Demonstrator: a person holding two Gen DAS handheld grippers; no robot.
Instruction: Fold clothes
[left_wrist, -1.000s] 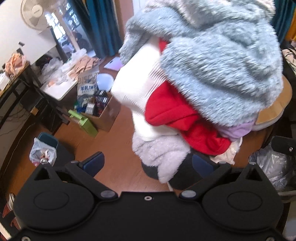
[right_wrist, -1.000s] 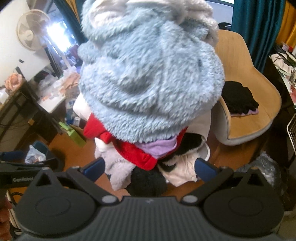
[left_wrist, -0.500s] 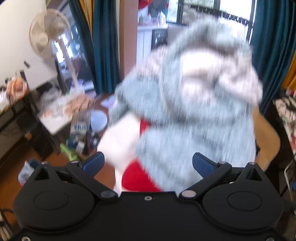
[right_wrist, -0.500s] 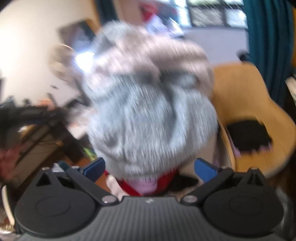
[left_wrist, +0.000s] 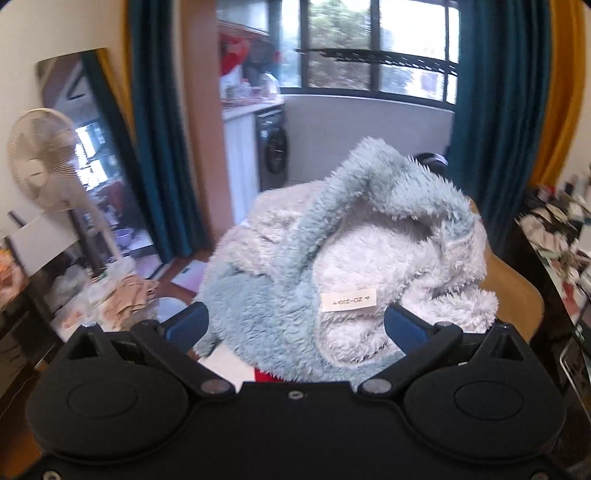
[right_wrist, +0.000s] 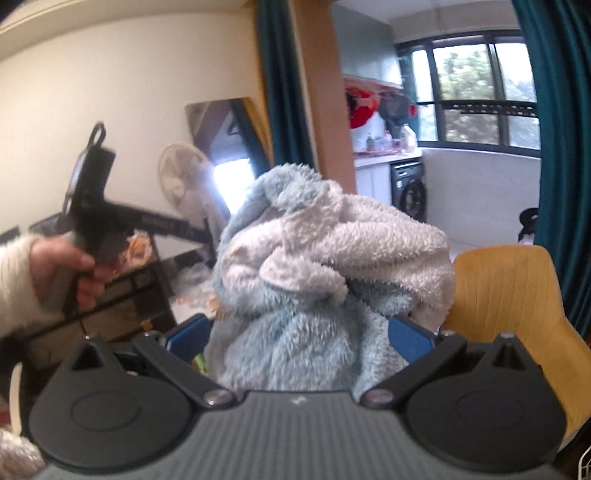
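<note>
Selection seems the step in hand: both the left gripper and right gripper stand spread wide and empty before the fleece garment atop the chair pile, next needing a pinch on its edge.

Both grippers are spreading their fingers wide.

We are holding the left gripper level and forward, its blue fingers standing far apart. We are aiming the right gripper the same way, its fingers parted just as widely. Our left hand, in a pale fuzzy sleeve, is gripping the left gripper's handle out to the side.
</note>
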